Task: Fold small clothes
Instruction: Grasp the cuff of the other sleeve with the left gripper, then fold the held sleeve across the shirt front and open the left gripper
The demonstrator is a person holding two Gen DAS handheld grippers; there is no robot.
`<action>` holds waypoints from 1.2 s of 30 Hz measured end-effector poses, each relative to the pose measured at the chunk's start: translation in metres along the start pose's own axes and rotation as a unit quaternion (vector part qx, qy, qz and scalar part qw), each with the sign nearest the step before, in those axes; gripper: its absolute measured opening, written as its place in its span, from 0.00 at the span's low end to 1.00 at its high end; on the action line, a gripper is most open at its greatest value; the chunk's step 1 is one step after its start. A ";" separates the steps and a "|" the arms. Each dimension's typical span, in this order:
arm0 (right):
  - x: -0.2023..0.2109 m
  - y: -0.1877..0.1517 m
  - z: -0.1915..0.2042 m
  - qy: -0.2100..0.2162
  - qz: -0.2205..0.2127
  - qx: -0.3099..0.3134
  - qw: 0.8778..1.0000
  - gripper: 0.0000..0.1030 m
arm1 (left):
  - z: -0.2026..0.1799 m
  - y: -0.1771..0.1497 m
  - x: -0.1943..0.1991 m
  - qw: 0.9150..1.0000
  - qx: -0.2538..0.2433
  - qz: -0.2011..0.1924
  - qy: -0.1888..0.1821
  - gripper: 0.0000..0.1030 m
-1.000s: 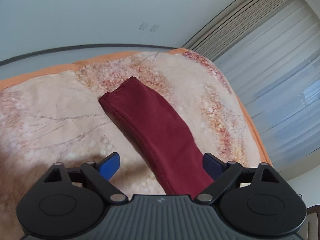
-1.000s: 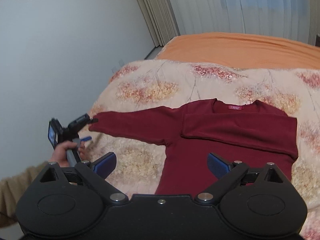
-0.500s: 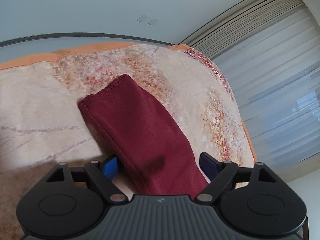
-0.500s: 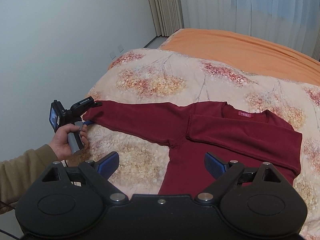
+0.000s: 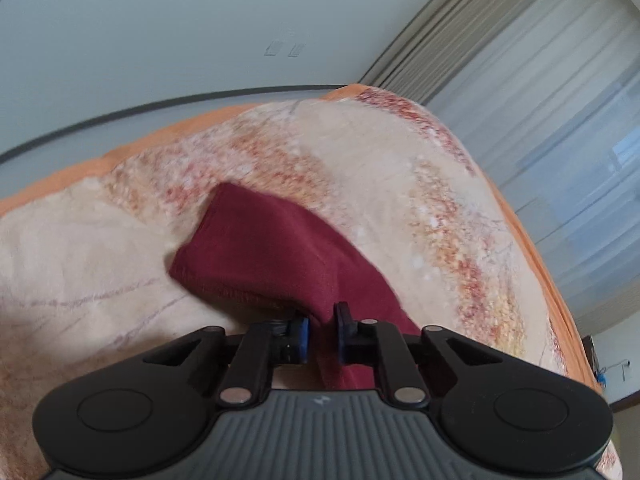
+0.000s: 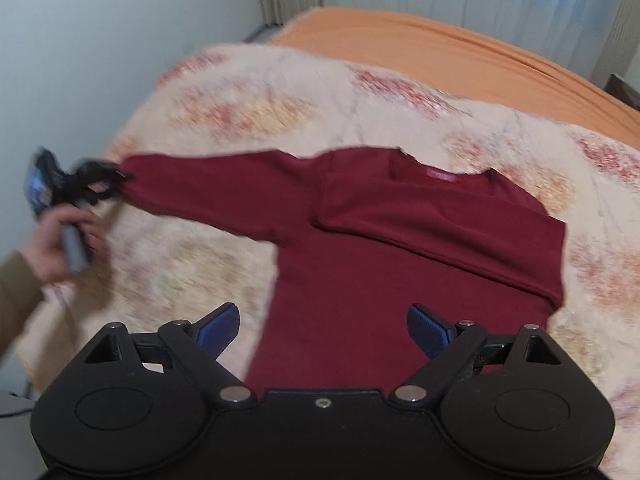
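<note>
A dark red long-sleeved shirt (image 6: 384, 264) lies flat on a floral blanket (image 6: 248, 92). One sleeve is folded across the chest; the other sleeve (image 6: 208, 196) stretches out to the left. My left gripper (image 5: 321, 338) is shut on that sleeve (image 5: 280, 256) near the cuff, and the cuff end is lifted and bunched. The left gripper also shows in the right wrist view (image 6: 100, 180), held by a hand. My right gripper (image 6: 322, 332) is open and empty above the shirt's lower body.
The blanket covers a bed with an orange sheet (image 6: 460, 52). A pale wall (image 6: 100, 40) runs close along the bed's left side. Curtains (image 5: 560, 120) hang at the window beyond the bed.
My left gripper moved onto the sleeve end, shut on it, and lifted the cuff. My right gripper moved closer over the shirt body and stayed open.
</note>
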State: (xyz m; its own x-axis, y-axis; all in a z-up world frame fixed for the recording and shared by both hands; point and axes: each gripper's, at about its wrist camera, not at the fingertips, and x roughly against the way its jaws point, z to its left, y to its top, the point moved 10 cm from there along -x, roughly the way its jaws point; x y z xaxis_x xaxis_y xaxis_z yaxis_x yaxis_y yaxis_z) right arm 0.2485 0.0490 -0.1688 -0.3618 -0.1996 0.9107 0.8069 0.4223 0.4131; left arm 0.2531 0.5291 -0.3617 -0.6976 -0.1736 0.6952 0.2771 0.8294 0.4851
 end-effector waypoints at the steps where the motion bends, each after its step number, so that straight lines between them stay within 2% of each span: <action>1: -0.007 -0.002 -0.008 -0.017 0.007 0.000 1.000 0.86 | -0.006 0.002 0.004 1.000 -0.011 -0.002 -0.001 0.11; 3: -0.020 -0.010 -0.025 -0.044 0.030 -0.012 0.999 0.86 | -0.018 0.004 0.010 0.999 -0.032 -0.004 -0.004 0.11; 6: -0.032 -0.021 -0.044 -0.056 0.051 -0.036 0.996 0.86 | -0.035 0.007 0.020 0.998 -0.060 -0.010 -0.001 0.10; 15: -0.037 -0.037 -0.089 -0.022 0.039 -0.097 0.994 0.86 | -0.109 -0.007 0.051 0.990 -0.141 -0.023 -0.007 0.09; 18: -0.036 -0.040 -0.111 -0.002 0.029 -0.125 0.992 0.86 | -0.146 -0.024 0.062 0.983 -0.181 -0.022 -0.016 0.09; 21: -0.032 -0.046 -0.137 0.014 0.014 -0.153 0.988 0.87 | -0.197 -0.056 0.069 0.970 -0.242 -0.013 -0.039 0.09; 23: -0.030 -0.053 -0.157 0.018 0.007 -0.175 0.984 0.87 | -0.238 -0.086 0.070 0.956 -0.289 -0.001 -0.060 0.09; 26: -0.025 -0.067 -0.192 0.016 -0.002 -0.207 0.978 0.87 | -0.297 -0.142 0.063 0.927 -0.364 0.019 -0.088 0.09; 27: -0.023 -0.072 -0.203 0.014 -0.004 -0.218 0.976 0.87 | -0.314 -0.162 0.058 0.919 -0.382 0.027 -0.093 0.09; 29: -0.020 -0.083 -0.222 0.008 -0.006 -0.235 0.972 0.87 | -0.343 -0.197 0.050 0.908 -0.403 0.043 -0.108 0.09; 31: -0.018 -0.095 -0.243 0.003 -0.007 -0.253 0.968 0.87 | -0.371 -0.235 0.046 0.890 -0.438 0.045 -0.120 0.09; 33: -0.018 -0.104 -0.259 0.001 -0.009 -0.269 0.963 0.88 | -0.398 -0.274 0.043 0.858 -0.494 0.041 -0.131 0.09; 34: -0.019 -0.110 -0.267 0.001 -0.011 -0.278 0.960 0.89 | -0.408 -0.295 0.039 0.838 -0.529 0.038 -0.131 0.09; 35: -0.021 -0.114 -0.274 0.001 -0.014 -0.286 0.958 0.89 | -0.414 -0.317 0.032 0.812 -0.569 0.035 -0.120 0.09; 36: -0.024 -0.119 -0.280 0.002 -0.016 -0.294 0.956 0.89 | -0.416 -0.340 0.024 0.783 -0.613 0.029 -0.105 0.09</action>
State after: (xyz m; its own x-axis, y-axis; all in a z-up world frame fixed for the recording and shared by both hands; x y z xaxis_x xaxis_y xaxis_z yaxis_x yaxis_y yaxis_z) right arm 0.2926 -0.2438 -0.2424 -0.3892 -0.2083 0.8973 0.9191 -0.1529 0.3632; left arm 0.4173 0.0218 -0.2890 -0.7174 0.0442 0.6952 0.6487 -0.3214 0.6899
